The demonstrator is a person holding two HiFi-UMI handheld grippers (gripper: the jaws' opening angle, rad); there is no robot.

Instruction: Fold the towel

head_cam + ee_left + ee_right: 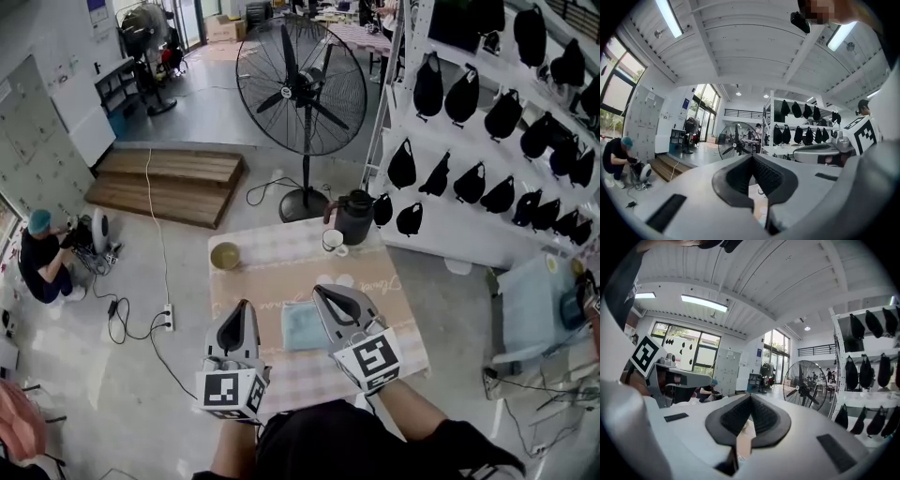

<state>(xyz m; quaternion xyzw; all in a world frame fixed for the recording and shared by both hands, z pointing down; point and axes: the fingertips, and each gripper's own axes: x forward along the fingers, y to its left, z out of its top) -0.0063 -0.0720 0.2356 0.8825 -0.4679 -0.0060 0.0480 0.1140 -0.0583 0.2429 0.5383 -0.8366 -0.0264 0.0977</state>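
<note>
A: How much of the folded light-blue cloth towel (300, 326) shows?
B: Its right edge hides behind the grey right gripper (319, 291).
A: And the pink checked table (281, 258)?
B: Near edge covered; its lettering (373, 282) is too small to read.

Table (272, 281): small, pale checked cloth top.
Towel (302, 325): light blue, flat, towards the near edge.
Bowl (225, 256): far left corner.
Cup (333, 241): white, far side.
Jug (353, 217): dark, just beside cup.
</note>
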